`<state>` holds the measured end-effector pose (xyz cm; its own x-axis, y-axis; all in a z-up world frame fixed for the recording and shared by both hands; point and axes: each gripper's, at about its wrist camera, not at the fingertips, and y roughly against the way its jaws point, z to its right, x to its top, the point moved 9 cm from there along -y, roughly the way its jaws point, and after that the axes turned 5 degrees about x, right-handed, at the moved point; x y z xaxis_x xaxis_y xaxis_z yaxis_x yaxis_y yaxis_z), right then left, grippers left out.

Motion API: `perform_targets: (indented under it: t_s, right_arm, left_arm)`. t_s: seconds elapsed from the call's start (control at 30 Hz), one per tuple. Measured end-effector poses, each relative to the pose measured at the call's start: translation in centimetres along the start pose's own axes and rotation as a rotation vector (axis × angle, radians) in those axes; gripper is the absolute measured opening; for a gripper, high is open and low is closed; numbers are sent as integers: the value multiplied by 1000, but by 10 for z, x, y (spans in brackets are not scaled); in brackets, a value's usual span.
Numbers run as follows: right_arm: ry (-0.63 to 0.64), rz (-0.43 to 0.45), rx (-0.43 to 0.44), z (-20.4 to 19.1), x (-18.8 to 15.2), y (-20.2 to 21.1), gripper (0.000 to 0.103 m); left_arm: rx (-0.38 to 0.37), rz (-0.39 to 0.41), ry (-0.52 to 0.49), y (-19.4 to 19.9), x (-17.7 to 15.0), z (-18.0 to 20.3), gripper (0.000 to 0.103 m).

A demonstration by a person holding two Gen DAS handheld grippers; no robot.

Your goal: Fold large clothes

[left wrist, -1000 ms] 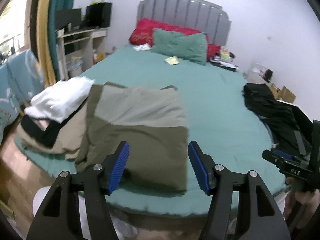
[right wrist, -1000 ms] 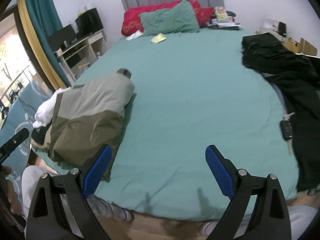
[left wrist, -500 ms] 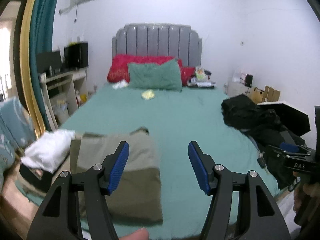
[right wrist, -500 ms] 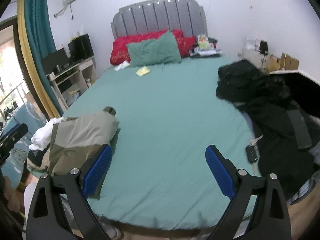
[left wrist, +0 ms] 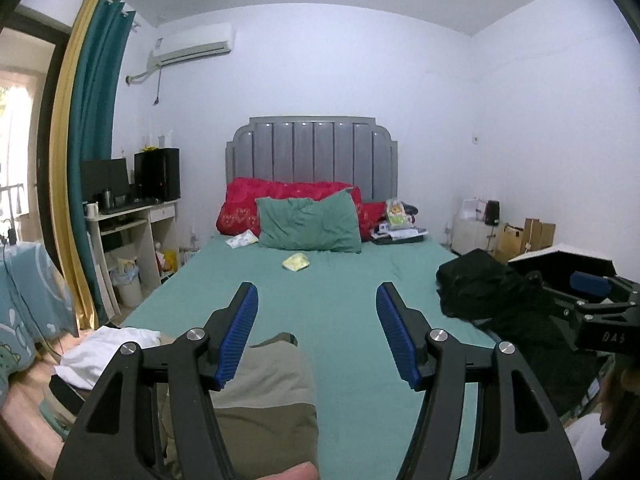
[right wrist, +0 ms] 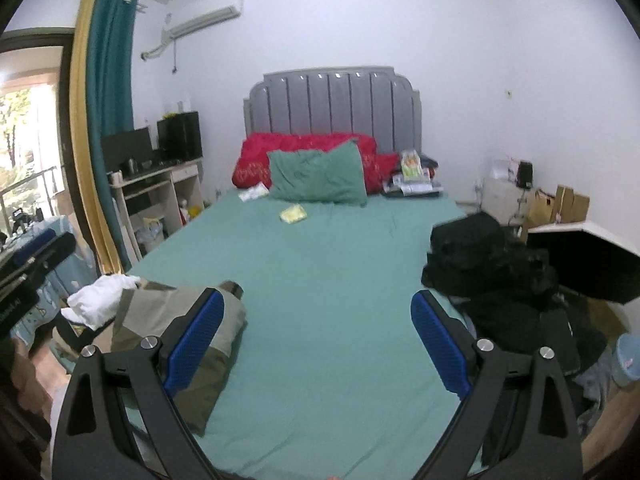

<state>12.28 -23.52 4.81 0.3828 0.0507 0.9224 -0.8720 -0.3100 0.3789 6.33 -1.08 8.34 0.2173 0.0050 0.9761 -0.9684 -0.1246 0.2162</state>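
Jaws of both grippers stand apart w/ nothing between the blue pads: left gripper (left wrist: 317, 336) and right gripper (right wrist: 316, 344) each frame only bare sheet, so neither holds cloth. Judged reason: one garment looks finished and the hands are free for the next. Task's thing, the folded olive-and-grey garment (right wrist: 180, 332), lies flat at the near left corner of the bed (right wrist: 328, 264), a compact rectangle w/ the lighter panel toward the headboard and the darker olive panel toward the foot. Its long axis runs approx. foot-to-head along the bed's left edge; a dark collar or cuff end (right wrist: 234, 288) pokes out at the far corner, pointing toward the pillows. Placement at the edge probably keeps the mid-bed free as folding space. Just beside it, on the left, a white garment (right wrist: 100, 300) sits on top of other cloth, apparently a stack of done items; contact w/ the olive piece cannot be told. Well apart, on the bed's right side, a heap of black clothes (right wrist: 492, 272) lies unfolded and spills over the edge, likely the next work. Farther out: green pillow (left wrist: 308, 224) in front of a red one (left wrist: 240, 204), grey headboard (left wrist: 312, 152), small yellow item (left wrist: 296, 262) mid-sheet.
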Motion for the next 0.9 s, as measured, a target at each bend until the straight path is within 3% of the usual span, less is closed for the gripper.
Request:
perform_targets:
  t_s: [0.23,0.27,0.57,0.9]
  right_arm:
    - [16,42,43,-28,6,4,98]
    - [22,38,43,-32,5,2,102]
    - [75,8,95,-65,-10,-19,102]
    - [70,-46,110,-72,-29,-42,102]
  left_arm:
    - [-2,16,71,3,-5,-24,70]
    - [-1,22,78,4,-5,-27,73]
    - [37,-10,92,-5,-21,-50,76]
    - [46,-55,120,-20,-36,-65,77]
